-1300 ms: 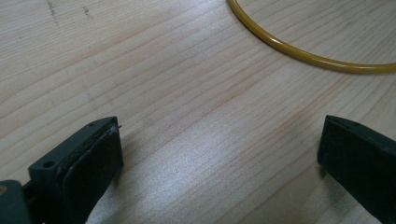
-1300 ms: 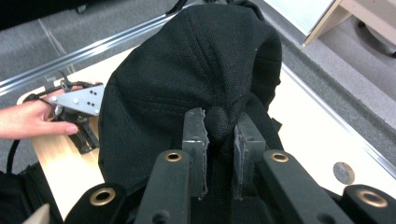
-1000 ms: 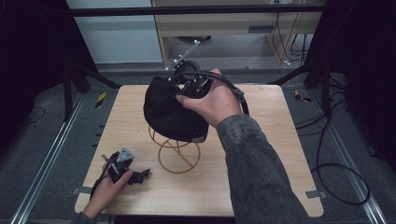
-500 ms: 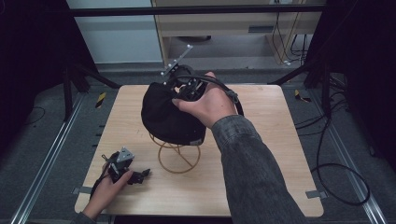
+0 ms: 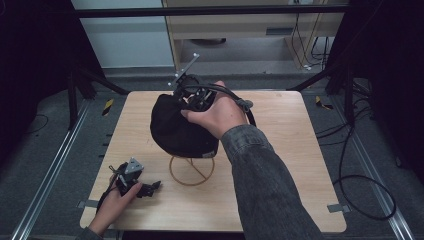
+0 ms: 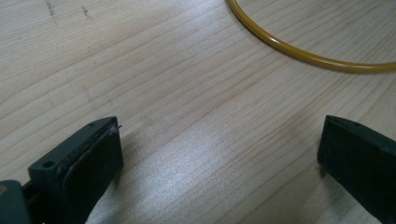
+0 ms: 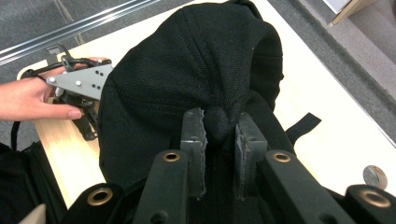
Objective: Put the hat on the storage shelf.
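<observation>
A black cap (image 5: 177, 127) hangs above a yellow wire stand (image 5: 191, 171) in the middle of the wooden table (image 5: 280, 150). My right gripper (image 5: 192, 97) is shut on a fold of the black cap (image 7: 196, 70), with the fabric bunched between its two jaws (image 7: 219, 123). Near the table's front left corner my left gripper (image 5: 150, 187) rests low on the wood, held in a hand. Its jaws stand wide apart, with bare wood between them and an arc of the stand's yellow ring (image 6: 303, 56) ahead. The left gripper's grey plate (image 7: 81, 80) shows beyond the cap.
Black frame posts (image 5: 75, 85) stand at the table's far corners and metal rails (image 5: 45, 185) run along the floor on both sides. Cables (image 5: 360, 190) lie on the floor to the right. A cabinet (image 5: 240, 25) stands behind the table.
My right gripper has carried the cap a little farther from the person, so more of the yellow stand's ring shows. The left gripper has stayed put.
</observation>
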A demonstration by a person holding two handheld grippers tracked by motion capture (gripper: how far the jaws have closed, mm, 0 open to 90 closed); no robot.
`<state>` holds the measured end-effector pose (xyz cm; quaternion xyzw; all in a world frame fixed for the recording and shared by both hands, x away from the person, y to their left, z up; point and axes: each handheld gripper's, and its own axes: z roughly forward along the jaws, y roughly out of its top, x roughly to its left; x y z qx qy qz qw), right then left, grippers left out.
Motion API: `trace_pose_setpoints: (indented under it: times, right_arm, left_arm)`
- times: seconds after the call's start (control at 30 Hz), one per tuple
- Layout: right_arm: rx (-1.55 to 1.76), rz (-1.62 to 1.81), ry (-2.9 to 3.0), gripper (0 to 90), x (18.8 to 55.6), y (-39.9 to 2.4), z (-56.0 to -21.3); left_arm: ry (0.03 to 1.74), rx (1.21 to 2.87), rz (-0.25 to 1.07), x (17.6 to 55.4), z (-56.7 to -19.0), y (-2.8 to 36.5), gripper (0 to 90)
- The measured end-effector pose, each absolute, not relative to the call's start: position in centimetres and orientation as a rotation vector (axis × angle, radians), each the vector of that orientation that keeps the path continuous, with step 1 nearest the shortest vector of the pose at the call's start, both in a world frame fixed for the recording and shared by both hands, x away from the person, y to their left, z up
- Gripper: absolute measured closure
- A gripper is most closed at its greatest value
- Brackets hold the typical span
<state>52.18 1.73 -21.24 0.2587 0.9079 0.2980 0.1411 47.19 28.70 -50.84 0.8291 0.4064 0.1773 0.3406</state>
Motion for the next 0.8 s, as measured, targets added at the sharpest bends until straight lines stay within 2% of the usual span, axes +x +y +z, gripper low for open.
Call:
trace_pose_setpoints:
  times: [0.8]
  right_arm:
    - [0.750, 0.829, 2.644, 76.4, 52.54, 2.47, -21.84]
  left_arm:
    - [1.054, 2.159, 0.460, 47.21, -50.84, 28.72, 0.0]
